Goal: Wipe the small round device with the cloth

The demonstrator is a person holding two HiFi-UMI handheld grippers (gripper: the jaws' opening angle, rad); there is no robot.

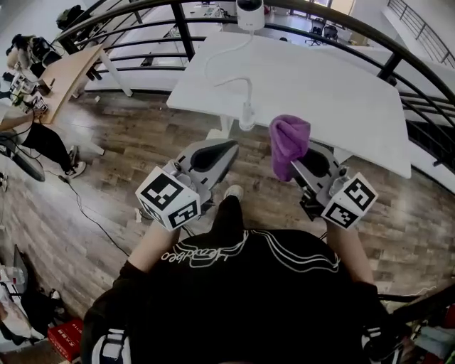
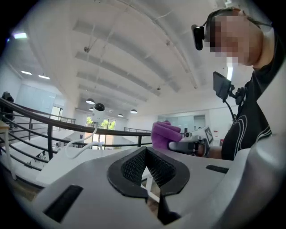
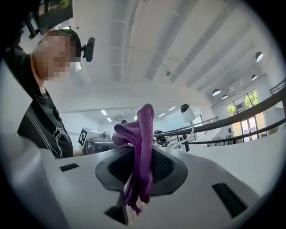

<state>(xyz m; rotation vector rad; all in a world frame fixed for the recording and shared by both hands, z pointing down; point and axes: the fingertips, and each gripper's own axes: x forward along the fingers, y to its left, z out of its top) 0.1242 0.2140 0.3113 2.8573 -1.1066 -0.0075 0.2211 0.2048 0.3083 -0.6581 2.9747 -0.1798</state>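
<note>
The small round device [image 1: 249,13], a white camera with a dark face, stands at the far edge of the white table [image 1: 320,92]; it also shows in the left gripper view [image 2: 99,108] and the right gripper view [image 3: 186,112]. My right gripper [image 1: 300,162] is shut on the purple cloth [image 1: 289,142], which sticks up out of its jaws [image 3: 140,147] and shows as a bunch [image 2: 165,134] from the left. My left gripper [image 1: 224,148] is held beside it, shut [image 2: 146,167] with nothing in it. Both are raised in front of the table's near edge, well short of the device.
A white cable [image 1: 226,53] runs from the device across the table to a white clamp stem [image 1: 247,114] at the near edge. A black railing [image 1: 398,60] curves behind the table. A wooden desk [image 1: 67,71] stands far left on the wood floor [image 1: 128,142].
</note>
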